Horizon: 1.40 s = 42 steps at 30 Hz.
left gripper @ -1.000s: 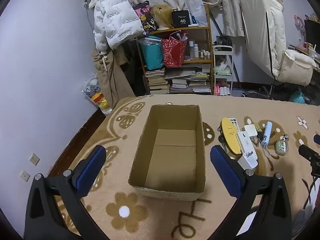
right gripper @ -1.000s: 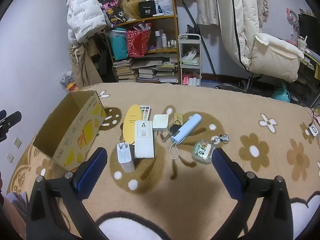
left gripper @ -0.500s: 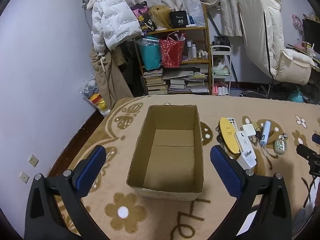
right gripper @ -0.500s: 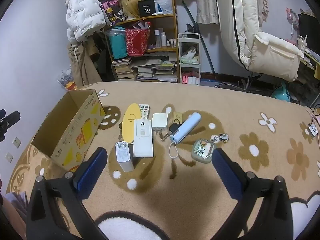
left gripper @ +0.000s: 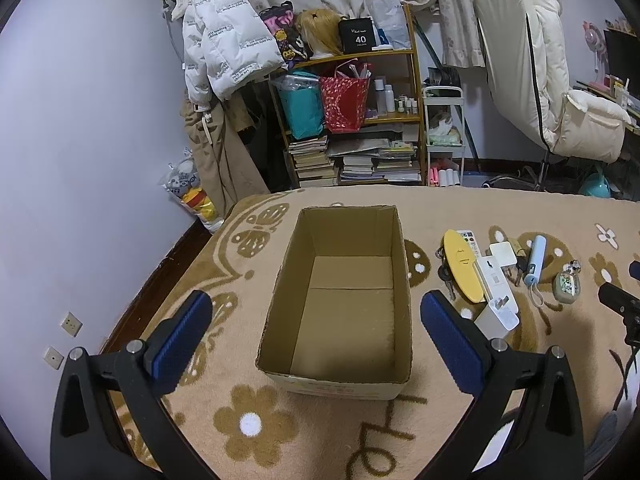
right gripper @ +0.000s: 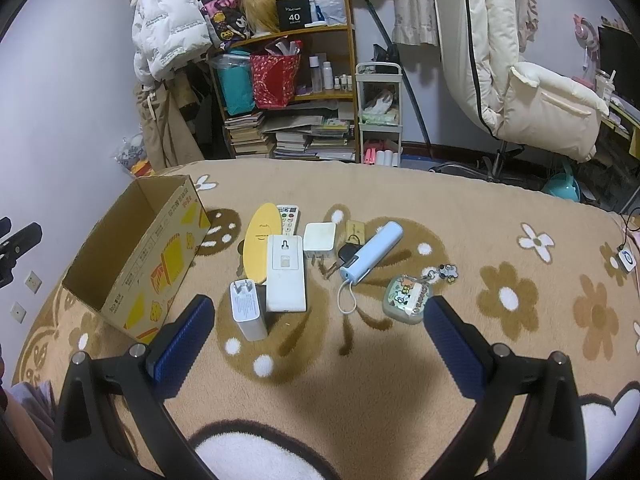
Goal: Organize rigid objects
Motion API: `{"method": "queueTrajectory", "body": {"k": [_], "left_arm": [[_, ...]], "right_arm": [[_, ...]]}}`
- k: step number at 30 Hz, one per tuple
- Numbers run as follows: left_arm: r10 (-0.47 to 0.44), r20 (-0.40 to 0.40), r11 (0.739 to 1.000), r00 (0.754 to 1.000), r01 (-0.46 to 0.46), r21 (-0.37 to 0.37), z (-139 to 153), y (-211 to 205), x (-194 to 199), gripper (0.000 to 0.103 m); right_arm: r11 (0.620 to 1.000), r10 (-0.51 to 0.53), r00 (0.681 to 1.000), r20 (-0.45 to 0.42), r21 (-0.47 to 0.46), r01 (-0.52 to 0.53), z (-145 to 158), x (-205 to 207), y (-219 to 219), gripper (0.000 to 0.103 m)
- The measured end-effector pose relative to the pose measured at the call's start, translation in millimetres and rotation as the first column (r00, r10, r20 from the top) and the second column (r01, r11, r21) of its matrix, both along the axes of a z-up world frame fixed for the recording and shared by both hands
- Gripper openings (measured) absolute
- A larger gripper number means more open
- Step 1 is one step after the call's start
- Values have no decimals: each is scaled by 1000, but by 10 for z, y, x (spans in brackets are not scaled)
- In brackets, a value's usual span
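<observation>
The cardboard box (left gripper: 340,304) stands open and with nothing inside on the flower-pattern carpet (right gripper: 440,200), and the left gripper (left gripper: 316,332) hovers above it with jaws released wide, holding nothing. The right gripper (right gripper: 320,344) hangs over the row of small things, also w/ jaws spread apart and nothing between them.

The things to organize lie to the right of the box, all on the carpet: white charger (right gripper: 248,311) nearest the right gripper, white flat device (right gripper: 285,273) just beside it and lying partly over the yellow oval case (right gripper: 258,246), then remote (right gripper: 289,216), white square adapter (right gripper: 319,238), keys (right gripper: 347,251), light-blue power bank (right gripper: 372,256) and the cartoon pouch (right gripper: 408,298) with keychain.

The step in hand is probably the first pick. A good choice would be the charger, as it stands free at the near edge; the jaws should go down around its narrow sides, not its prongs, and close only when both pads reach well down, so it does not tip. The left gripper could steady the box meanwhile.

Compared w/ the earlier frames, almost nothing changed: objects keep their places, both grippers are as wide as before, and the views shifted only slightly.
</observation>
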<state>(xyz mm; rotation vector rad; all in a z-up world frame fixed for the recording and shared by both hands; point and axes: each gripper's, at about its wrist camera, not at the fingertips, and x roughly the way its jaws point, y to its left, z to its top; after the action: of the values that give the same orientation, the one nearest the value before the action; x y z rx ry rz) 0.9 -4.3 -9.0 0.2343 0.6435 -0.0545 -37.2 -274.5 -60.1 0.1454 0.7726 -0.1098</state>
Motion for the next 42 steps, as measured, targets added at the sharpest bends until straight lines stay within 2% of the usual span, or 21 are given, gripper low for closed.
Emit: {"method": "queueTrajectory", "body": {"k": [36, 37, 42], "left_arm": [[-11, -14, 1000, 1000, 11, 19, -128, -29, 26, 103], [-12, -15, 1000, 1000, 12, 15, -130, -28, 26, 103], [-6, -20, 1000, 1000, 6, 1, -119, -18, 30, 103]], "right_arm": [[1000, 5, 1000, -10, -12, -5, -13, -4, 28, 103], [1000, 5, 1000, -14, -11, -5, -144, 16, 21, 103], [1000, 10, 1000, -20, -15, -10, -145, -3, 34, 103]]}}
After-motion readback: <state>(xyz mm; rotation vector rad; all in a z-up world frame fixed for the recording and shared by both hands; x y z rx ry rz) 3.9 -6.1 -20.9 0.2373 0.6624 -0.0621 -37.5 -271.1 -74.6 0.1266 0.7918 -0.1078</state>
